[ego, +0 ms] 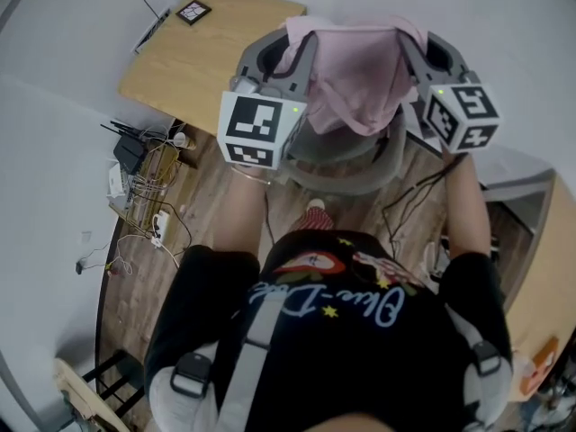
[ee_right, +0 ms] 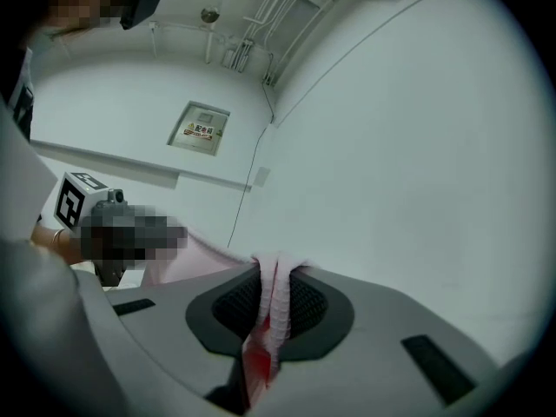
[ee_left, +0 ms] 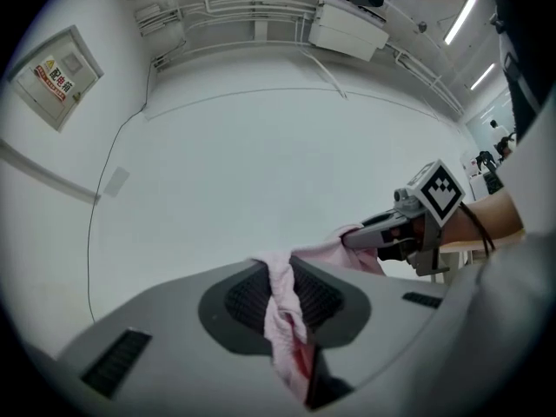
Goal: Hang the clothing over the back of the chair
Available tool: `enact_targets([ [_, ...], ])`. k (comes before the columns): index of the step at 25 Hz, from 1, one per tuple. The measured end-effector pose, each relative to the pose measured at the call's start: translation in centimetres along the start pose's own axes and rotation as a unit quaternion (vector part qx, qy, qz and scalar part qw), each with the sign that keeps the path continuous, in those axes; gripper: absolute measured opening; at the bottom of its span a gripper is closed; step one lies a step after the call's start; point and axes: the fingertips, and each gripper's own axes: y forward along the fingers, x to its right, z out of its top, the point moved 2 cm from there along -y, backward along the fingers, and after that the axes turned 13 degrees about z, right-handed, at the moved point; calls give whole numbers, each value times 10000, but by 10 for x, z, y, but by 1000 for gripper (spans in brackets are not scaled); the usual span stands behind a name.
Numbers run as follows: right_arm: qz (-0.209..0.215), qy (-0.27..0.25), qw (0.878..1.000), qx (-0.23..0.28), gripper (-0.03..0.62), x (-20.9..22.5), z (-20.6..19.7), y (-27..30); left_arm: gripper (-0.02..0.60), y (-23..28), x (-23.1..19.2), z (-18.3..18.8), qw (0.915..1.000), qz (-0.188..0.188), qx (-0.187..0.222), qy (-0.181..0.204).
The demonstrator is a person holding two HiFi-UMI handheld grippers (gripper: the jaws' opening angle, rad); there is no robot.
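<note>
A pink garment [ego: 355, 75] hangs stretched between my two grippers, just above a grey chair [ego: 360, 176]. My left gripper [ego: 301, 36] is shut on the garment's left edge. In the left gripper view the bunched pink cloth [ee_left: 282, 320] is pinched between the jaws of my left gripper [ee_left: 282, 278]. My right gripper [ego: 407, 41] is shut on the right edge. The right gripper view shows a pink fold [ee_right: 271, 307] clamped in my right gripper [ee_right: 274, 276]. Each gripper view shows the other gripper beside it, and both point level toward a plain white wall.
A wooden table [ego: 211, 57] with a marker tile [ego: 193, 11] stands at the upper left. Cables and a power strip [ego: 148, 196] lie on the wood floor at the left. Another desk edge [ego: 544, 304] is at the right. A person's legs stand just behind the chair.
</note>
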Motion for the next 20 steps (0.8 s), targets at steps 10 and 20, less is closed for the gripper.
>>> enact_targets([
  [10, 261, 644, 9966, -445, 34, -72, -96, -64, 49, -81, 51, -72, 9962, -202, -754, -389],
  [20, 290, 736, 9958, -454, 34, -137, -130, -136, 49, -171, 100, -93, 9953, -470, -720, -449],
])
